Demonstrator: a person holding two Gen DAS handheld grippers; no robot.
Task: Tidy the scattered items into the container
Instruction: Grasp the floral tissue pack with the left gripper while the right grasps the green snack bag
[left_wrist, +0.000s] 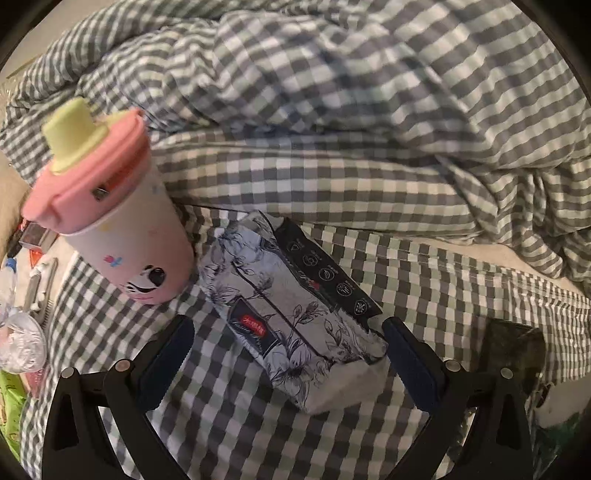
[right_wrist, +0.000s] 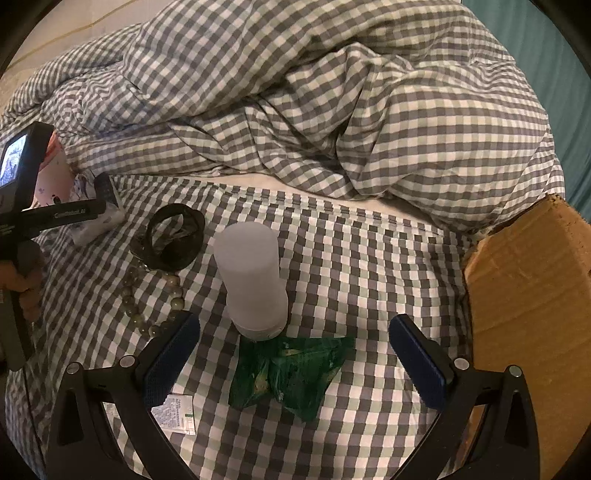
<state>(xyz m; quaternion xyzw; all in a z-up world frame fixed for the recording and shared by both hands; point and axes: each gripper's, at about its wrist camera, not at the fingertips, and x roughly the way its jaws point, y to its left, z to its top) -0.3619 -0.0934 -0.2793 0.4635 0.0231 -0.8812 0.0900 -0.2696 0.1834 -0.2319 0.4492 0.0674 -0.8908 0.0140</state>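
On the checked bedsheet, a floral tissue pack (left_wrist: 291, 317) lies between the fingers of my open left gripper (left_wrist: 286, 343), untouched by either pad. A pink cup with a yellow-green spout (left_wrist: 110, 206) stands just left of it. My right gripper (right_wrist: 295, 350) is open over a green crumpled packet (right_wrist: 291, 373), with a frosted white bottle (right_wrist: 255, 280) lying just ahead. A black hair band (right_wrist: 173, 236) and a bead bracelet (right_wrist: 155, 295) lie to the left. The cardboard box (right_wrist: 528, 295) stands at the right edge. The left gripper's body (right_wrist: 40, 218) shows at far left.
A bunched checked duvet (right_wrist: 332, 110) fills the back of the bed. A small white sachet (right_wrist: 177, 413) lies under my right gripper's left finger. Clutter with a crumpled clear bottle (left_wrist: 18, 332) sits off the bed's left side. A dark object (left_wrist: 513, 350) lies at right.
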